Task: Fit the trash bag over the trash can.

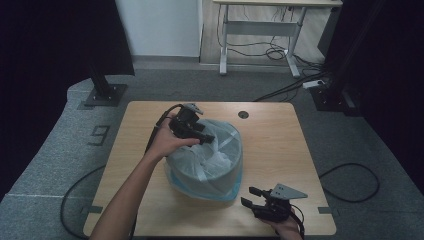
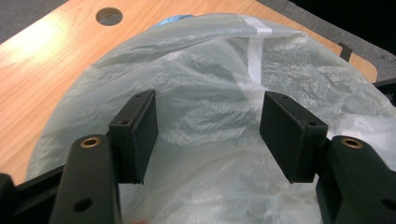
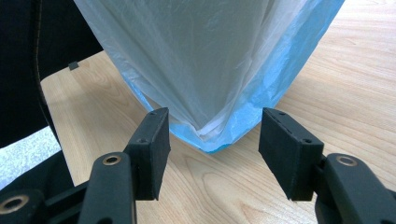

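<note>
Wood table [image 1: 280, 150], bin w/ bag [image 1: 206, 159] at centre.
L gripper [image 1: 206, 138] over bin's far-left rim, jaws apart, nothing clamped; R gripper [image 1: 248, 196] near bin's near-right corner, jaws apart, empty.

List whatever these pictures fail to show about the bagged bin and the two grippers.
- Bin inside: in the high view, the crumpled translucent bag covers the opening, so any contents are hidden.
- Left gripper tips: in the high view, too small and dark against the bag to tell contact; the left gripper view shows its jaws open above the plastic.
- Bin's base: in the right gripper view, the blue liner wraps it.
- Right gripper hand: cut off by the high view's bottom edge.
</note>
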Demonstrator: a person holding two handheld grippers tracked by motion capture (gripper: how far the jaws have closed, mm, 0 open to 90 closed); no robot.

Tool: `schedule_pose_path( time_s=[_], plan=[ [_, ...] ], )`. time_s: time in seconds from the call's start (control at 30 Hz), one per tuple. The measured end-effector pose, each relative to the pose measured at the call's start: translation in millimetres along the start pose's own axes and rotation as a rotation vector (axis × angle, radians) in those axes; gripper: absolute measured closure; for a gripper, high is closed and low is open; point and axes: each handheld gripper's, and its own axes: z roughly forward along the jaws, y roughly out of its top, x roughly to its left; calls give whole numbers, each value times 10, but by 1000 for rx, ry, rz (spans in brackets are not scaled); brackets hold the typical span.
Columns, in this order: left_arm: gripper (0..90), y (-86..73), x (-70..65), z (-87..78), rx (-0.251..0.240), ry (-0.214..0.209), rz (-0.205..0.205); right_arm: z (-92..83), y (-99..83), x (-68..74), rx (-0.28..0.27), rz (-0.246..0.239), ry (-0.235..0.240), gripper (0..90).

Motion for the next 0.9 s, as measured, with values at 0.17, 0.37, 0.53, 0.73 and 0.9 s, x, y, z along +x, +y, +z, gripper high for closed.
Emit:
schedule_pose_path(
  time_s=[0.17, 0.37, 0.53, 0.73, 0.9],
  plan=[
    [361, 53, -26, 77, 21, -3, 3, -1, 5, 19, -2, -2, 1, 424],
    [363, 84, -72, 200, 92, 9, 26, -25, 13, 37, -13, -7, 0, 426],
    [367, 95, -80, 287, 137, 22, 30, -31, 23, 55, -19, -19, -6, 429],
    [367, 98, -88, 350, 162, 30, 30, -17, 26, 80, -15, -31, -1, 429],
    [367, 101, -109, 416, 191, 34, 37, -30, 29, 76, -18, -28, -4, 429]
  ],
)
